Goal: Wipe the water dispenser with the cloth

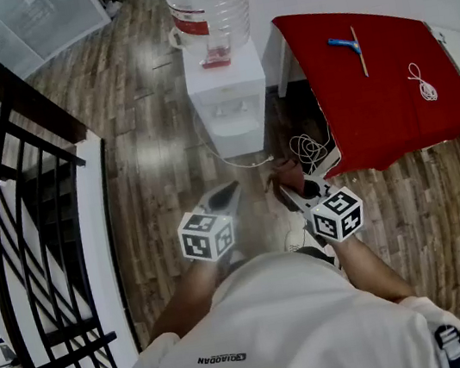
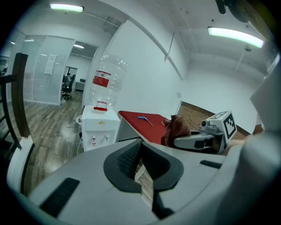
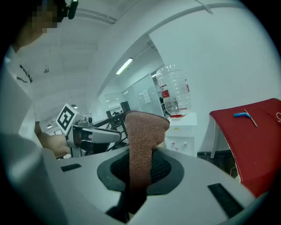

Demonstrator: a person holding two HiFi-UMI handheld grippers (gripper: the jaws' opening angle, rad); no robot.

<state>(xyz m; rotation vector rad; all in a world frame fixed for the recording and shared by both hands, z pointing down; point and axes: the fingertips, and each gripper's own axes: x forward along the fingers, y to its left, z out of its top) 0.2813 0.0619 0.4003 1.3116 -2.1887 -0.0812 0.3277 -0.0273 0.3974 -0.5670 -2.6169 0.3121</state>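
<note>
One legible word
The person's white shirt [image 1: 222, 359] bears small print, seemingly "DIAODAN"; the bottle's red label [image 1: 191, 24] is unreadable.

There is one water dispenser [image 1: 231, 104], and it carries one large clear bottle [image 1: 207, 3]. On its front I count two small taps [image 2: 94, 139]. There is one cloth [image 3: 142, 145], brown in colour. The hand-held grippers are two: the left hand-held gripper [image 1: 229, 191] and the right hand-held gripper [image 1: 287, 188]. Each has one marker cube [image 1: 206, 234], so two cubes in total. There is one surface [image 1: 392, 108] with a red cover. On it lie three things: one blue tool [image 1: 344, 43], one thin wooden stick [image 1: 359, 52] and one white cord [image 1: 423, 85]. On the floor [image 1: 154, 148] lies one bundle of white cable [image 1: 310, 150]. There is one black railing [image 1: 25, 213].
</note>
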